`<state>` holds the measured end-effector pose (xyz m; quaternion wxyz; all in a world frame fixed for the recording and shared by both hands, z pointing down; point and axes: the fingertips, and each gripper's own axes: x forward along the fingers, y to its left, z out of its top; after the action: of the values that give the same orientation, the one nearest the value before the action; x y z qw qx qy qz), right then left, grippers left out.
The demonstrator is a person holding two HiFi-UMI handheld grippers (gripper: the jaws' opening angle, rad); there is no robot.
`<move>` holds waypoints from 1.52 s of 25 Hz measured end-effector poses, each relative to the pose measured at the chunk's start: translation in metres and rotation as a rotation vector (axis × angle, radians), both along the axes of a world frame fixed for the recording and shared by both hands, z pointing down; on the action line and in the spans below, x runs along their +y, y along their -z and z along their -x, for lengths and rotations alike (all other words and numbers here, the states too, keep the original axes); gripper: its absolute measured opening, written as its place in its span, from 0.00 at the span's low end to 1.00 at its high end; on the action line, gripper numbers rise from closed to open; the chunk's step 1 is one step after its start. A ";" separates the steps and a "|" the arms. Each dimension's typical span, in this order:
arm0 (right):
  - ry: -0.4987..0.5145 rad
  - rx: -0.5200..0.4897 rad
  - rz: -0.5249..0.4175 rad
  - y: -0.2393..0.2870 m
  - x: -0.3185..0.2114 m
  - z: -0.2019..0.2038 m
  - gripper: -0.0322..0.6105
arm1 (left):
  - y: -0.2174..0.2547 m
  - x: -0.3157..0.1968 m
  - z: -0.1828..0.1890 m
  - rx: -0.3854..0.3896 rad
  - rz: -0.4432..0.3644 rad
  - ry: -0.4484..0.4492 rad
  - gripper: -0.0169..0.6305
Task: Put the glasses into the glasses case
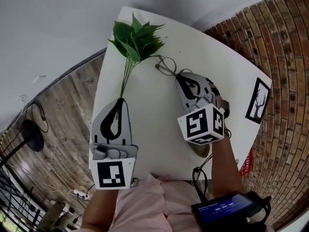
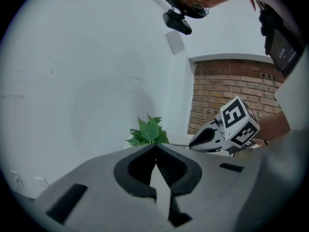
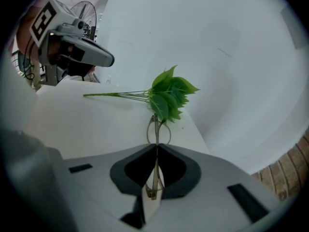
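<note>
Thin metal-framed glasses point(image 1: 166, 65) lie folded on the white table point(image 1: 149, 120), just beside the leafy end of a green plant sprig point(image 1: 135, 37). My right gripper point(image 1: 179, 75) points down at them and is shut on them. In the right gripper view the folded temples run between the closed jaws point(image 3: 156, 147), and the lenses point(image 3: 156, 127) stick out beyond the tips. My left gripper point(image 1: 119, 100) rests by the sprig's stem end. Its jaws point(image 2: 155, 146) are shut with nothing between them. I see no glasses case that I can make out.
A beige object point(image 1: 202, 151) lies at the table's near edge, mostly hidden under the right gripper. A card with a tree drawing point(image 1: 258, 100) sits at the right edge. A brick wall point(image 1: 285, 42) stands to the right. A black device point(image 1: 227, 209) hangs at the person's waist.
</note>
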<state>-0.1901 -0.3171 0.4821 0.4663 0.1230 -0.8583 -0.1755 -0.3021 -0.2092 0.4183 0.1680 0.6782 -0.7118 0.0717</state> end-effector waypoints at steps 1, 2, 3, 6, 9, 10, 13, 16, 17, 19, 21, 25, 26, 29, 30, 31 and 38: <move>-0.008 -0.011 -0.011 0.005 -0.001 0.001 0.08 | 0.002 0.002 0.001 -0.004 -0.002 0.002 0.04; -0.017 -0.022 -0.023 0.010 -0.003 0.001 0.08 | 0.005 0.003 0.002 -0.008 -0.006 0.004 0.04; -0.027 -0.033 -0.035 0.016 -0.004 0.001 0.08 | 0.009 0.005 0.002 -0.013 -0.011 0.004 0.04; -0.060 -0.067 -0.071 0.036 -0.007 -0.002 0.08 | 0.023 0.007 0.001 -0.031 -0.036 -0.001 0.04; -0.095 -0.101 -0.099 0.059 -0.008 -0.009 0.08 | 0.039 0.008 -0.005 -0.051 -0.063 -0.017 0.04; -0.107 -0.112 -0.107 0.067 -0.008 -0.012 0.08 | 0.044 0.008 -0.007 -0.056 -0.071 -0.023 0.04; -0.145 -0.143 -0.133 0.092 -0.006 -0.023 0.08 | 0.059 0.010 -0.016 -0.072 -0.103 -0.042 0.04; -0.187 -0.171 -0.155 0.119 -0.001 -0.040 0.08 | 0.072 0.013 -0.029 -0.085 -0.128 -0.064 0.04; -0.202 -0.178 -0.163 0.127 0.000 -0.047 0.08 | 0.076 0.014 -0.034 -0.089 -0.136 -0.073 0.04; -0.233 -0.186 -0.182 0.144 0.003 -0.062 0.08 | 0.085 0.015 -0.043 -0.096 -0.155 -0.089 0.04; -0.261 -0.192 -0.201 0.158 0.006 -0.077 0.08 | 0.094 0.015 -0.052 -0.104 -0.177 -0.105 0.04; -0.308 -0.208 -0.239 0.182 0.016 -0.108 0.08 | 0.114 0.015 -0.073 -0.128 -0.231 -0.142 0.04; -0.317 -0.211 -0.245 0.187 0.019 -0.116 0.08 | 0.119 0.017 -0.078 -0.133 -0.242 -0.149 0.04; -0.334 -0.215 -0.257 0.200 0.032 -0.136 0.08 | 0.133 0.024 -0.094 -0.142 -0.266 -0.160 0.04; -0.339 -0.215 -0.262 0.204 0.036 -0.142 0.08 | 0.137 0.026 -0.098 -0.145 -0.271 -0.164 0.04; -0.342 -0.216 -0.266 0.207 0.040 -0.148 0.08 | 0.139 0.029 -0.102 -0.149 -0.275 -0.167 0.04; -0.372 -0.234 -0.282 0.221 0.065 -0.180 0.08 | 0.155 0.041 -0.124 -0.171 -0.304 -0.187 0.04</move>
<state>-0.0097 -0.2520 0.2612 0.3661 0.3618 -0.8362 -0.1893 -0.1784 -0.1677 0.2635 -0.0049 0.7503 -0.6601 0.0360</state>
